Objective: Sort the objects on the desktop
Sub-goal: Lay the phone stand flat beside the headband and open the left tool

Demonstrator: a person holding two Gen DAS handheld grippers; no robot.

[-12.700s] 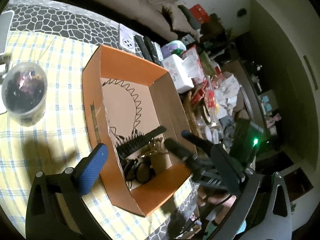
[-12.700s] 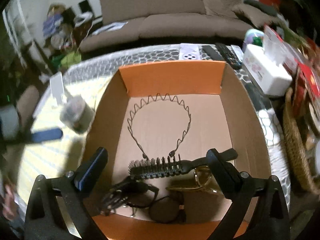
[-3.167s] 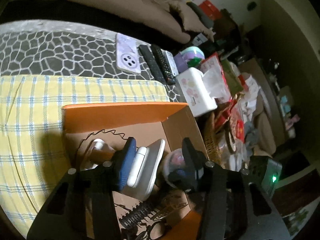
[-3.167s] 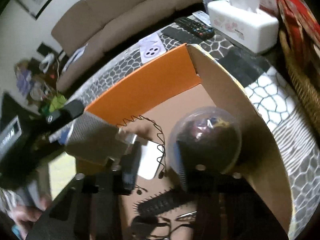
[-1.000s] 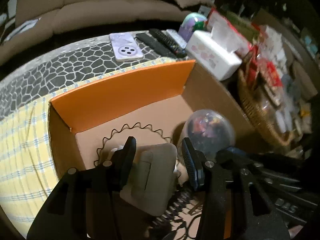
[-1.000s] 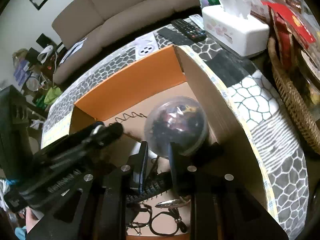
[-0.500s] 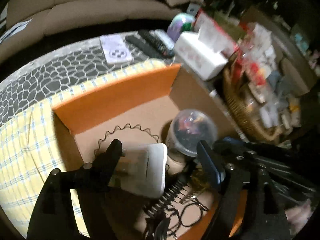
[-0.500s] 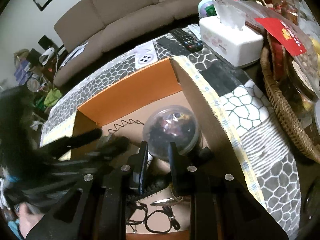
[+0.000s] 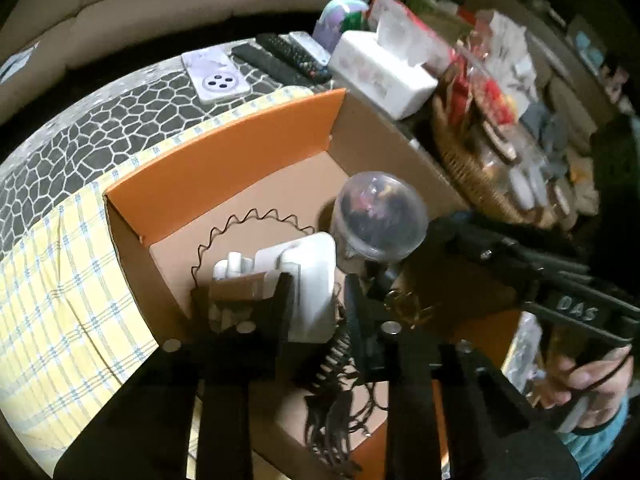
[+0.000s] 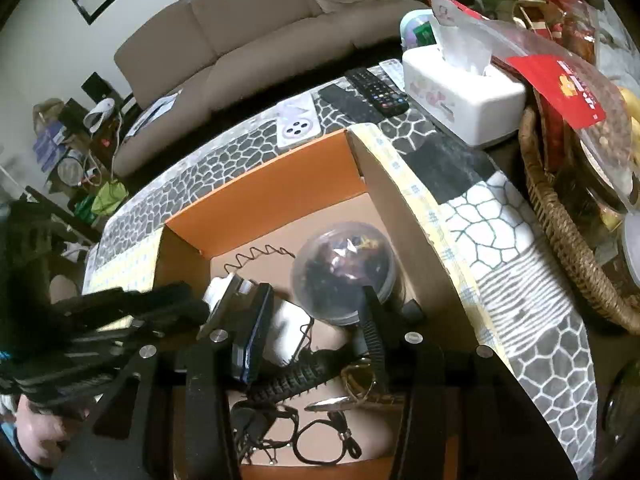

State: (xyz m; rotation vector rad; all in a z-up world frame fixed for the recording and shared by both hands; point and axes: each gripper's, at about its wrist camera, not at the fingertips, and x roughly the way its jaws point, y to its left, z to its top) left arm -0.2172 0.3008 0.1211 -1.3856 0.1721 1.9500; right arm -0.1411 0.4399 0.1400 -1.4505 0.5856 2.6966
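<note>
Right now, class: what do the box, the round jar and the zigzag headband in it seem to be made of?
Box: cardboard, matte; brown inside, orange flap.
Round jar: probably clear plastic, glossy; its contents show through.
Zigzag headband: thin dark wire, likely metal.

Jar [image 10: 346,270] stands right of charger [image 9: 308,280] inside box [image 10: 260,184].

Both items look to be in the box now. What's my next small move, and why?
Probably lift both tongs clear. The clear round jar and white flat device already rest inside the orange cardboard box. Right tongs are opening, left tongs closing on nothing.
</note>
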